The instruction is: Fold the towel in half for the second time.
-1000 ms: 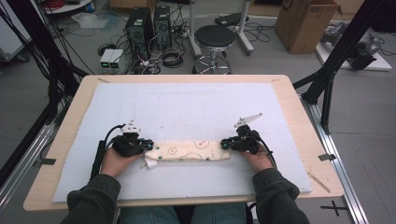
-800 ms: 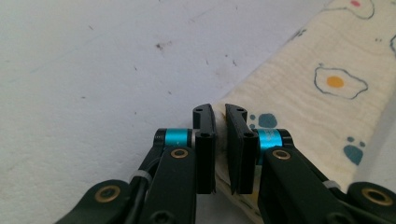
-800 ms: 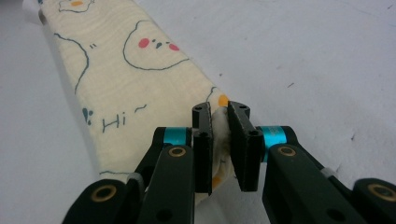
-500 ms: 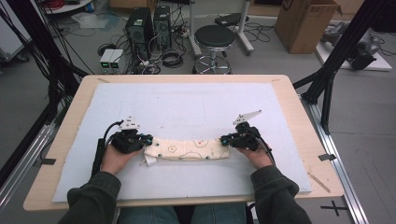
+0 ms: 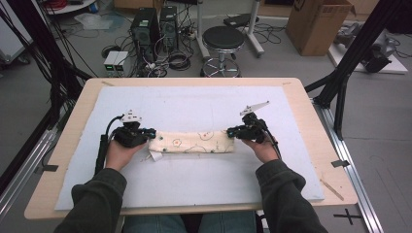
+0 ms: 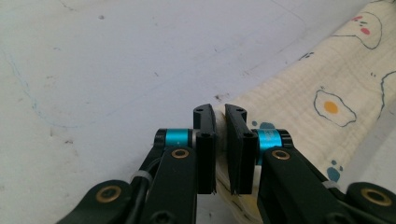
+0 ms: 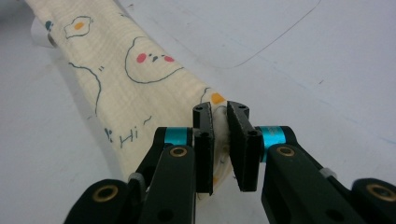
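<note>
Both tongs have lifted slightly since the earlier frame — left tongs (image 5: 145, 133) & right tongs (image 5: 234, 132) pinch ends of folded cloth (image 5: 190, 141), mid-tabletop (image 5: 301, 102). Approx. halfway; more folds likely left.

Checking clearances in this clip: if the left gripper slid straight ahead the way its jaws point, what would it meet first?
The folded cloth it is already clamped on; the left gripper points along the strip, and beyond that, probably the right gripper at the far end.
</note>
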Demonstrator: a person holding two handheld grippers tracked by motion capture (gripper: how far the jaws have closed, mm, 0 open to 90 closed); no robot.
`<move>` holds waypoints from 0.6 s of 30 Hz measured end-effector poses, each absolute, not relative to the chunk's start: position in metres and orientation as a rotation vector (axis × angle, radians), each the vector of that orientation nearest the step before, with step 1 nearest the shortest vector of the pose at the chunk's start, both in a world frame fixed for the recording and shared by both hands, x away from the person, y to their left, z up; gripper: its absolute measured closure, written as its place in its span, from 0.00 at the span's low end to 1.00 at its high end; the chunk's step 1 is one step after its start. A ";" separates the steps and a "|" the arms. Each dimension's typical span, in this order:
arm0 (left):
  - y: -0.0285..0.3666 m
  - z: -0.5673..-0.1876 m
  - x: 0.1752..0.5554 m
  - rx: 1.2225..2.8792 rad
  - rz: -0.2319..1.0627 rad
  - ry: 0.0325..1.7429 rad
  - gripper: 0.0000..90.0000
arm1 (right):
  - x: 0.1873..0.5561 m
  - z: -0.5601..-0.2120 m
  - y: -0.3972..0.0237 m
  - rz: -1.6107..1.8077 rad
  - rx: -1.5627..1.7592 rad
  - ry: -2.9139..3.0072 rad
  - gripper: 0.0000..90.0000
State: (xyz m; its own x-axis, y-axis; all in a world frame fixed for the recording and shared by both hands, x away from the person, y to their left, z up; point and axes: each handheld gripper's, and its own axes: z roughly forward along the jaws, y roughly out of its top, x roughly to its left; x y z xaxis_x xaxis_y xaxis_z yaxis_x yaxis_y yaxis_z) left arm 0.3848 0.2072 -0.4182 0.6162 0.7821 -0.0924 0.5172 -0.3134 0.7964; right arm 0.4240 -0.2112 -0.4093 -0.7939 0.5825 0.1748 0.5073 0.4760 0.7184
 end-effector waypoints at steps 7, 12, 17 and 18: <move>0.204 -0.417 0.398 1.977 0.421 1.032 0.92 | 0.440 -0.406 -0.211 1.197 1.005 2.596 0.90; 0.204 -0.420 0.402 1.969 0.432 1.045 0.92 | 0.448 -0.402 -0.208 1.183 0.985 2.577 0.90; 0.204 -0.418 0.408 1.968 0.416 1.055 0.92 | 0.454 -0.405 -0.209 1.186 1.013 2.571 0.90; 0.203 -0.416 0.409 1.967 0.425 1.052 0.92 | 0.455 -0.406 -0.209 1.185 1.019 2.574 0.90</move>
State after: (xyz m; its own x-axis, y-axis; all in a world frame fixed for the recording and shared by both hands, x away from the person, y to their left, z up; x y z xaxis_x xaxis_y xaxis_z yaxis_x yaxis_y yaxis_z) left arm 0.4092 0.2029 -0.4159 0.5897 0.8028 -0.0879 0.5170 -0.2916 0.8048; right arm 0.4552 -0.2092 -0.4055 -0.7635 0.6273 0.1537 0.5247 0.4638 0.7139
